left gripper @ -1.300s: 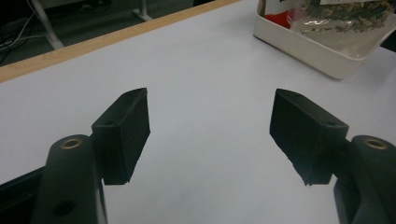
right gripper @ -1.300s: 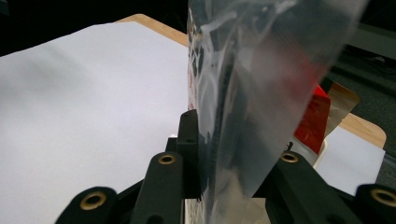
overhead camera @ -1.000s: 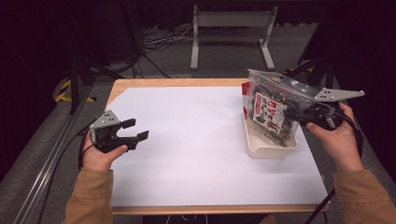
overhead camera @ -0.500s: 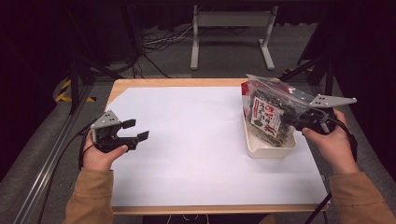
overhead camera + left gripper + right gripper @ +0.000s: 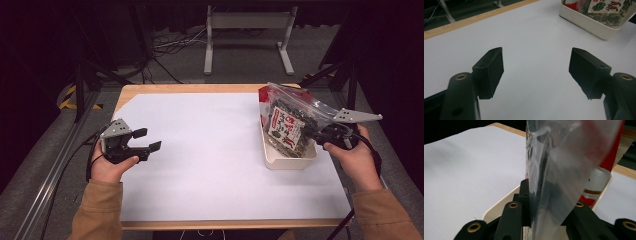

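Note:
A clear plastic bag [image 5: 287,117] of dark green snack with a red and white label hangs tilted into a cream tray [image 5: 280,159] at the table's right side. My right gripper [image 5: 320,131] is shut on the bag's right edge, and its lower part rests inside the tray. Seen close in the right gripper view, the bag [image 5: 559,170] is pinched between the black jaws, with the tray [image 5: 496,210] beneath. My left gripper [image 5: 147,140] is open over the white sheet at the left, nothing between its fingers [image 5: 490,70]. The tray [image 5: 589,21] shows far off there.
A white sheet [image 5: 210,150] covers most of the wooden table [image 5: 190,88]. Beyond the far edge stand a metal frame [image 5: 247,30] and floor cables. A rail [image 5: 55,170] runs along the left side of the table.
My right gripper has sunk with the bag, bringing its lower part deeper into the tray. The left gripper has stayed where it was.

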